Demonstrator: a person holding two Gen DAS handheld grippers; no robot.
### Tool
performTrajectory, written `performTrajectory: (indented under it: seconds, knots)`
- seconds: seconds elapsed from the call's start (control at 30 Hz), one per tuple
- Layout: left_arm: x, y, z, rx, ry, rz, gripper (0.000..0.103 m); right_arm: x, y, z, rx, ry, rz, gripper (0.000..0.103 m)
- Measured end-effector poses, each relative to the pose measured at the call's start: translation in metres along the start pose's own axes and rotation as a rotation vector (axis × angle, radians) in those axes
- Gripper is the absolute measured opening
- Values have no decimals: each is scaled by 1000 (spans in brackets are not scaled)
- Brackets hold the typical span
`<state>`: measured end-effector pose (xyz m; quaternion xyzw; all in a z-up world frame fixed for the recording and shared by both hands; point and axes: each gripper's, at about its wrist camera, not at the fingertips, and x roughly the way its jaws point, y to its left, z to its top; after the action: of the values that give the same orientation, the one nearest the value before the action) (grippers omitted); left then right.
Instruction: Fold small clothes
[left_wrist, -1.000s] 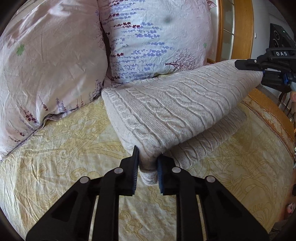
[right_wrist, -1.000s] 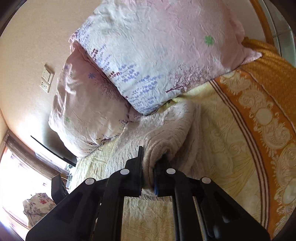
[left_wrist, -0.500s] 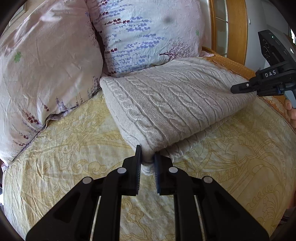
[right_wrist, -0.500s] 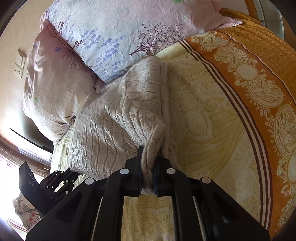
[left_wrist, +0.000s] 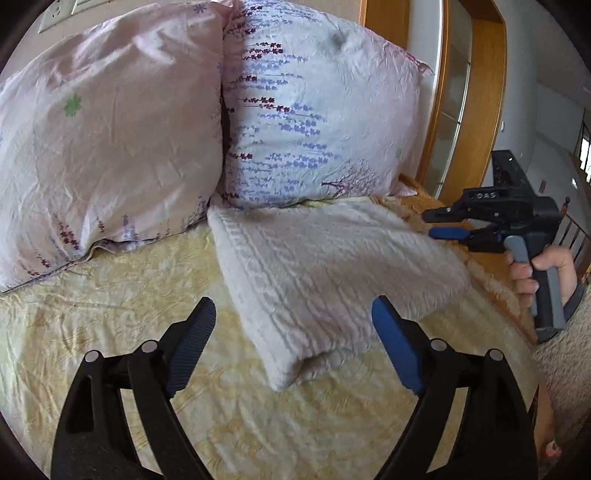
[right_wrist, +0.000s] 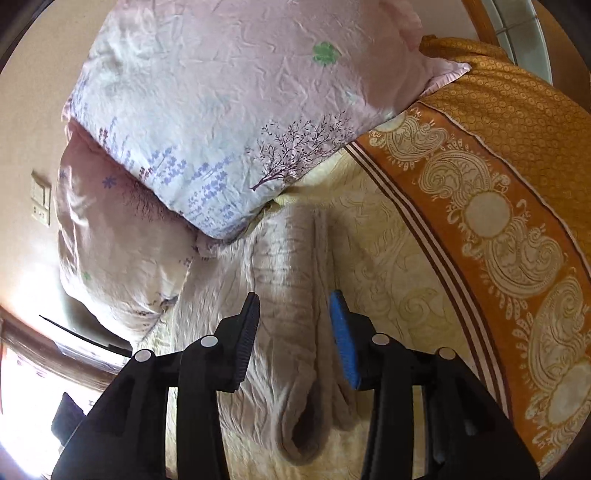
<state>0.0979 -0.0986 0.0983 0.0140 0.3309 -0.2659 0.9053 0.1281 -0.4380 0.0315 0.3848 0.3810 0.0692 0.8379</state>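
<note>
Bright daylight, window glare blown out low left (right wrist view); fisheye-bent edges, slight motion blur.

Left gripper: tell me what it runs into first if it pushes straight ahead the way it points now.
Most likely the folded knit sweater: its near corner lies on the bedspread between the opening jaws of the left gripper, untouched by the pads. Depth is hard to judge.

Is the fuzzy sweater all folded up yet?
Nearly. The sweater already lies doubled over on the bedspread below the pillows. Both tools, left tool and right tool, are opening and not pinching it. Any further fold or tidying looks like all that's left.
</note>
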Motion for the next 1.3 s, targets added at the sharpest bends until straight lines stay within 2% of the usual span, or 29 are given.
performTrajectory:
  seconds: [0.13, 0.2, 0.3, 0.37, 0.4, 0.43, 0.47, 0.57, 0.63, 0.9, 1.0, 1.1, 1.2, 1.3]
  knots:
    - [25, -6, 5, -3, -19, -60, 86, 27, -5, 17, 74, 38, 9, 42]
    - [34, -3, -2, -11, 6, -103, 86, 37, -4, 23, 72, 47, -13, 42]
    - [41, 0, -5, -5, 27, -109, 87, 49, 2, 28, 41, 57, -32, 41]
    - [41, 2, -4, -11, 26, -128, 92, 54, 4, 29, 26, 59, -39, 41]
    - [41, 3, -4, -15, 28, -127, 94, 56, 6, 29, 17, 59, -43, 38]
    - [42, 4, -4, -20, 36, -111, 99, 59, 8, 29, 1, 56, -45, 23]
    - [45, 6, -4, -27, 56, -87, 100, 60, 11, 29, -16, 49, -48, 14]
    - [61, 14, -6, -62, 145, -13, 100, 55, 21, 31, -63, 1, -47, 10]
    - [68, 18, -8, -79, 184, 7, 100, 53, 31, 34, -101, -31, -58, 10]
    - [70, 23, -12, -92, 204, 9, 101, 48, 57, 46, -187, -105, -124, 9]
    - [74, 24, -12, -99, 215, 4, 101, 59, 50, 45, -189, -86, -199, 9]
    - [76, 25, -12, -101, 220, -4, 101, 83, 29, 41, -136, -1, -263, 9]
    - [74, 26, -13, -97, 224, -12, 101, 77, 22, 38, -90, 0, -217, 12]
    - [72, 29, -12, -91, 232, -26, 101, 54, 18, 32, -33, 2, -136, 27]
